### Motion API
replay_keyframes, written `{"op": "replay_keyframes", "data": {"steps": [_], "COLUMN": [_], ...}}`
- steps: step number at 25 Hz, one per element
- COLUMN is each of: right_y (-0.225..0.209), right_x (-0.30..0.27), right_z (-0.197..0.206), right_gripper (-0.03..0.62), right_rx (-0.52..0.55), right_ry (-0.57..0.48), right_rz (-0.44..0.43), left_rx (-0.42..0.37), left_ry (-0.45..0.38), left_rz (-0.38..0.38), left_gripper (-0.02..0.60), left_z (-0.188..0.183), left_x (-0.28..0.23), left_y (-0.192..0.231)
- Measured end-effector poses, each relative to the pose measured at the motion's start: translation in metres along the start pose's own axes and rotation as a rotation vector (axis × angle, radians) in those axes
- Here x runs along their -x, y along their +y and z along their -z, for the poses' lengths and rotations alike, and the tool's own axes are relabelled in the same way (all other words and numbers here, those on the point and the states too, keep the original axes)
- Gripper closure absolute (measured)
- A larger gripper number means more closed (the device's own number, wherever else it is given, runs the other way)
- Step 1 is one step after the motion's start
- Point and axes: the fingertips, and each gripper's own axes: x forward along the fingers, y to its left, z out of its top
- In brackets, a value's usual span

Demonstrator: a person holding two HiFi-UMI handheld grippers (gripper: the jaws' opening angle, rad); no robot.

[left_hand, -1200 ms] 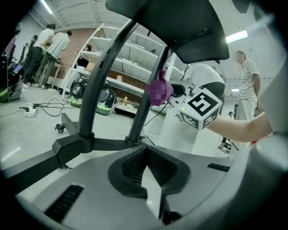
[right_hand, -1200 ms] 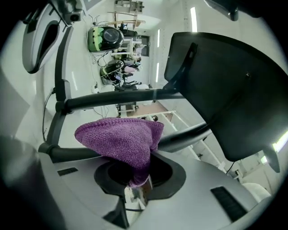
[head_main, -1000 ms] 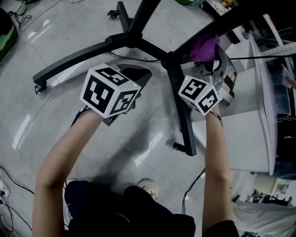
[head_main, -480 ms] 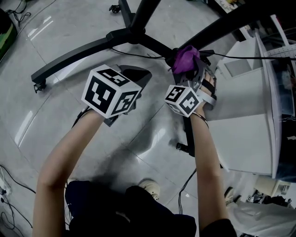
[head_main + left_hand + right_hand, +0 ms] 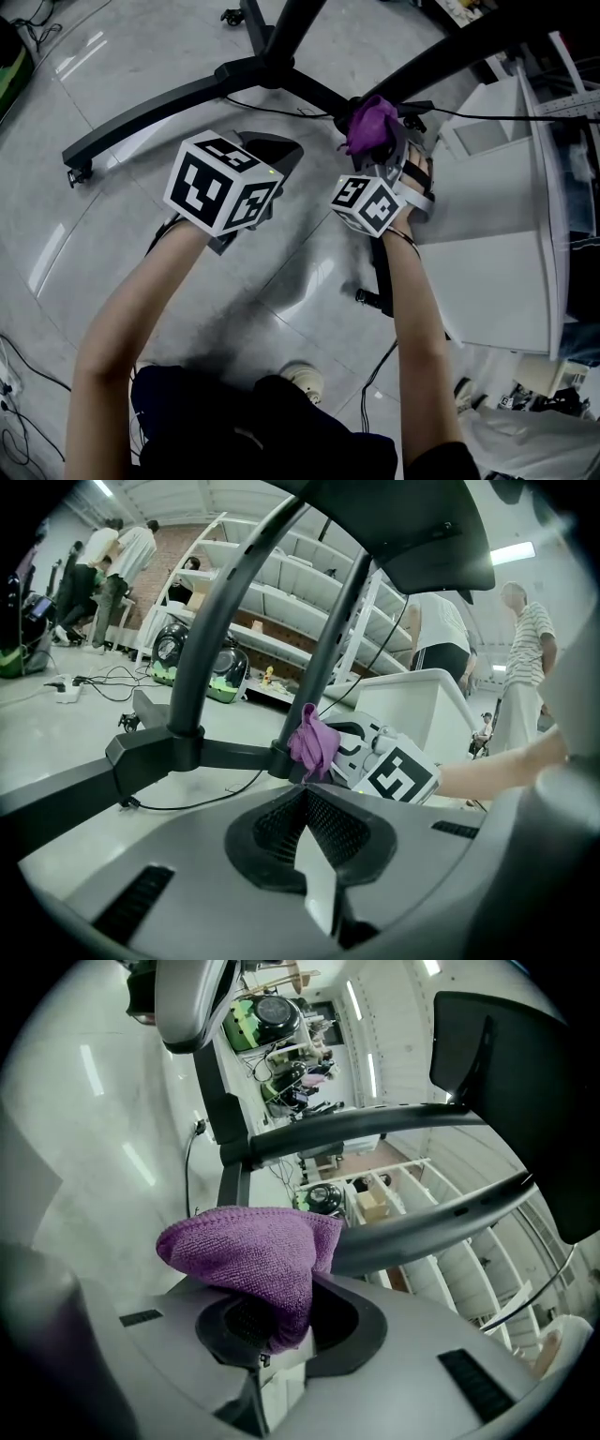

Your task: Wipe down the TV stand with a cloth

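Looking down in the head view, the left gripper [image 5: 277, 152] hovers over the grey tiled floor [image 5: 141, 56], clear of the black TV stand [image 5: 267, 67], whose base legs spread across the floor. The right gripper [image 5: 384, 142] holds a purple cloth [image 5: 370, 116] right where a leg meets one of the slanted bars. A white cabinet [image 5: 487, 253] sits just to the right.

From the left gripper view, the left gripper [image 5: 305, 803] has its jaws closed together with nothing between them. Ahead, the TV stand [image 5: 211, 639] rises in curved black bars from its base. The cloth [image 5: 314, 742] sits bunched against one bar. The marker cube [image 5: 403, 772] of the right gripper shows just behind it. White shelving [image 5: 281, 583] and several people stand in the background.

In the right gripper view, the right gripper [image 5: 264, 1333] has its jaws clamped on the cloth [image 5: 248, 1255], which bulges out above them in a folded lump. The cloth's far edge touches a dark bar of the TV stand [image 5: 441, 1218]; a second bar runs above it.
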Motion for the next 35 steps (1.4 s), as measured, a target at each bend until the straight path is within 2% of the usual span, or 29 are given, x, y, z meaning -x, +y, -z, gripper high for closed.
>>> {"op": "replay_keyframes", "data": {"steps": [7, 16, 26, 30, 35], "right_y": [-0.035, -0.129, -0.251, -0.284, -0.322], "right_x": [0.012, 0.041, 0.06, 0.068, 0.076], "right_z": [0.006, 0.022, 0.025, 0.023, 0.024], "right_gripper": [0.517, 0.517, 0.517, 0.517, 0.517], "right_rx": [-0.036, -0.205, -0.258, -0.261, -0.321], "right_ry": [0.003, 0.022, 0.02, 0.02, 0.021], "right_rz": [0.053, 0.217, 0.364, 0.397, 0.426], "left_rx": [-0.023, -0.043, -0.075, -0.09, -0.144], "left_ry": [-0.016, -0.052, -0.104, -0.123, -0.148], "left_rz": [0.006, 0.016, 0.022, 0.013, -0.008], "left_gripper": [0.575, 0.575, 0.575, 0.575, 0.575], "left_z": [-0.012, -0.032, -0.063, -0.078, -0.107], "left_x": [0.006, 0.018, 0.035, 0.047, 0.066], "left_y": [-0.011, -0.027, -0.043, -0.047, -0.056]}}
